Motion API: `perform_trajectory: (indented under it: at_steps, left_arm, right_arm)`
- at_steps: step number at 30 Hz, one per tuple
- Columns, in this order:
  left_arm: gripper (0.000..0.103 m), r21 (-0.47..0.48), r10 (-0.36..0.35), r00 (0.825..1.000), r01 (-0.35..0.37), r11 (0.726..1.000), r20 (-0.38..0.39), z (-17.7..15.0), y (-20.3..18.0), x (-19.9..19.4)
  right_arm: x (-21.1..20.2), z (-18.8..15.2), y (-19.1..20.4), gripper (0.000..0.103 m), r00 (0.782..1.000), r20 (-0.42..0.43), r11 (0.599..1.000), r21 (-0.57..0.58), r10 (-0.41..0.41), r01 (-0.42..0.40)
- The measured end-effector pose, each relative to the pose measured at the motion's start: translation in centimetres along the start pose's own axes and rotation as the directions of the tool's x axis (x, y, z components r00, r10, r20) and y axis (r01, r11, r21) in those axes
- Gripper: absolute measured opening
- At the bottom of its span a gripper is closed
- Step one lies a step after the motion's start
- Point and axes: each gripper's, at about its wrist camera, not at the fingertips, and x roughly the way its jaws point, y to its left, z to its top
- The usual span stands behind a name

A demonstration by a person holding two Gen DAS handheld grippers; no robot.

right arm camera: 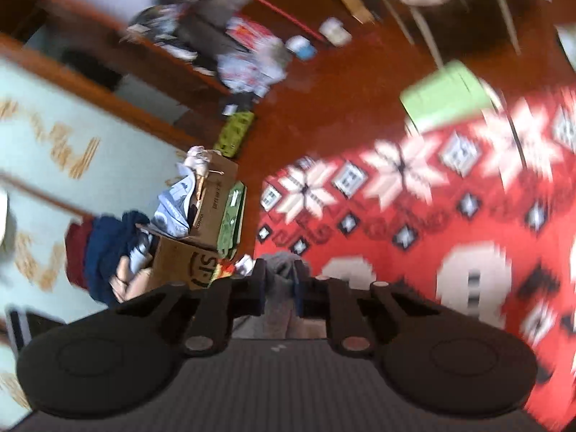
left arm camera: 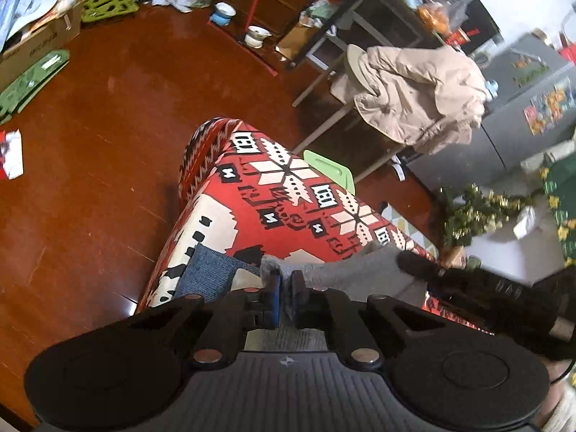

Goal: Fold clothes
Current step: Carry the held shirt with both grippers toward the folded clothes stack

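Both grippers pinch one grey garment (left arm camera: 345, 273) lying on our red patterned cloth (left arm camera: 273, 208): left gripper (left arm camera: 284, 288) nearly closed on its edge, right gripper (right arm camera: 280, 277) narrow with grey fabric bunched between the jaws. We judge the fold is just starting; next we need to lift both held points together and carry them across evenly. A denim piece (left arm camera: 208, 273) lies beside. Lettering on the box (right arm camera: 194, 259) is too blurred for us to read.

Beige jacket (left arm camera: 417, 97) draped over chair (left arm camera: 354, 61). Two bowls (left arm camera: 222, 12) on wooden floor (left arm camera: 108, 115); cardboard box (right arm camera: 212, 194) of clutter beside green boards (right arm camera: 232, 216). Tinsel tree (left arm camera: 475, 212) near grey cabinet (left arm camera: 522, 108).
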Motion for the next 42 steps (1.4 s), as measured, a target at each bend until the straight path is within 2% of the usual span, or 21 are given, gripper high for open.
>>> perform_trajectory:
  at_steps: [2,6,9,12,16,17,18,19,20,22,25,27,29,30,35,38,40,42]
  left_arm:
    - [0.006,-0.015,-0.006,1.0,0.006,1.0,0.019,-0.1,0.4,0.2]
    - [0.005,0.032,0.004,0.999,-0.005,0.999,0.052,-0.4,0.0,0.6]
    - [0.005,-0.007,-0.02,0.998,0.02,1.0,0.056,-0.4,0.5,0.7]
    - [0.018,-0.052,-0.017,0.998,0.02,0.998,0.056,-0.5,0.8,0.0]
    - [0.021,-0.087,-0.024,0.996,0.031,0.996,0.081,-1.4,0.9,-2.1]
    - [0.021,-0.096,-0.024,0.996,0.033,0.995,0.089,-1.7,0.9,-2.7]
    - [0.021,-0.103,-0.026,0.994,0.037,0.994,0.102,-2.1,0.8,-3.4]
    - [0.02,-0.104,-0.033,0.993,0.045,0.994,0.112,-2.5,0.5,-4.0]
    - [0.012,-0.103,-0.043,0.992,0.055,0.993,0.122,-2.8,0.2,-4.6]
    - [0.004,-0.091,-0.078,0.991,0.088,0.992,0.106,-3.5,-0.8,-4.5]
    - [0.004,-0.073,-0.137,0.988,0.142,0.987,0.068,-4.6,-2.3,-3.8]
    - [0.003,-0.064,-0.128,0.992,0.129,0.99,0.017,-5.5,-2.8,-2.6]
    - [0.002,-0.038,-0.085,0.996,0.084,0.996,-0.022,-6.5,-2.7,-1.7]
    - [0.001,-0.044,-0.08,0.996,0.079,0.996,-0.027,-6.8,-2.4,-1.5]
    - [0.001,-0.099,-0.098,0.995,0.097,0.99,-0.005,-7.0,-1.2,-2.5]
    - [0.002,-0.059,-0.096,0.995,0.094,0.994,-0.025,-7.0,-1.8,-2.8]
    - [0.002,-0.043,-0.088,0.995,0.086,0.995,-0.04,-7.2,-1.8,-2.8]
    - [0.002,-0.053,-0.072,0.996,0.069,0.996,-0.051,-7.6,-1.1,-2.4]
  right_arm:
    - [0.6,-0.2,-0.6,0.015,1.0,-0.008,1.0,0.002,-0.018,0.018]
    - [1.3,-0.3,-1.8,0.015,1.0,-0.007,0.999,0.043,-0.012,0.012]
    - [1.3,-0.4,-2.0,0.017,1.0,-0.01,0.999,0.043,-0.009,0.009]
    - [0.6,-0.5,-2.3,0.027,1.0,0.009,0.997,0.073,-0.004,0.003]
    - [-1.9,-0.2,-1.5,0.027,1.0,0.023,1.0,0.019,-0.01,0.01]
    - [-2.7,-0.3,-1.0,0.026,1.0,0.023,1.0,-0.012,-0.013,0.014]
    - [-3.5,-0.4,-0.5,0.015,1.0,0.023,0.999,-0.045,-0.016,0.017]
    - [-4.2,-0.5,0.1,0.008,1.0,0.023,0.997,-0.073,-0.013,0.015]
    - [-4.8,-0.6,0.7,0.003,1.0,0.019,0.995,-0.099,-0.001,0.003]
    - [-5.4,-1.1,2.0,0.003,0.999,-0.011,0.99,-0.131,0.05,-0.051]
    - [-4.4,-2.4,3.4,0.003,0.991,-0.096,0.981,-0.158,0.095,-0.11]
    - [-3.1,-3.5,3.6,0.003,0.984,-0.155,0.979,-0.169,0.086,-0.112]
    - [-2.2,-4.6,3.0,0.003,0.979,-0.192,0.981,-0.165,0.067,-0.1]
    - [-2.2,-4.9,2.5,0.0,0.979,-0.198,0.982,-0.164,0.056,-0.09]
    - [-3.4,-5.0,1.1,0.002,0.981,-0.191,0.989,-0.138,0.016,-0.043]
    - [-4.4,-5.3,1.9,0.002,0.981,-0.184,0.988,-0.126,0.065,-0.089]
    - [-3.9,-5.9,3.0,0.002,0.973,-0.209,0.985,-0.122,0.097,-0.124]
    - [-3.0,-6.8,3.3,0.002,0.971,-0.226,0.987,-0.116,0.081,-0.109]
